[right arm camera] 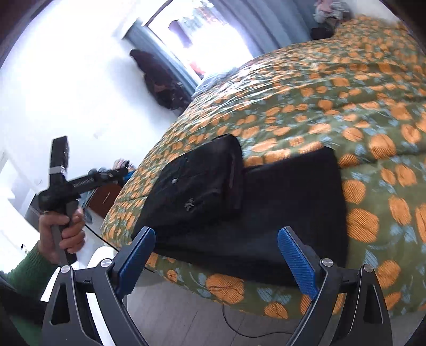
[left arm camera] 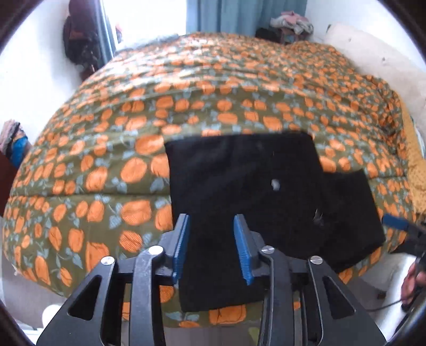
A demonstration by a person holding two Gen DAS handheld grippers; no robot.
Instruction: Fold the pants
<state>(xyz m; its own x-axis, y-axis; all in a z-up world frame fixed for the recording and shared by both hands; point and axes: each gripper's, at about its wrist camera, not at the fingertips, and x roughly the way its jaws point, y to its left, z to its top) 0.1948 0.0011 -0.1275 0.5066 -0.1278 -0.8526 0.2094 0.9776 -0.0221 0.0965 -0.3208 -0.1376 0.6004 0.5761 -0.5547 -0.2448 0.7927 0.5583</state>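
Observation:
Black pants lie folded near the front edge of a bed with an orange-flowered quilt. A thicker folded part with a small button rests on the flat layer. My left gripper hovers over the pants' near left part, its blue pads apart and not pressing the cloth. In the right wrist view it is blurred, held by a hand in a green sleeve beside the bed. My right gripper stands wide open just before the pants' near edge, holding nothing. One of its blue fingers shows at the pants' right.
The quilt covers the whole bed. A pale pillow and a heap of clothes lie at the far right. A dark bag hangs by the window. A cable runs over the grey floor below the bed edge.

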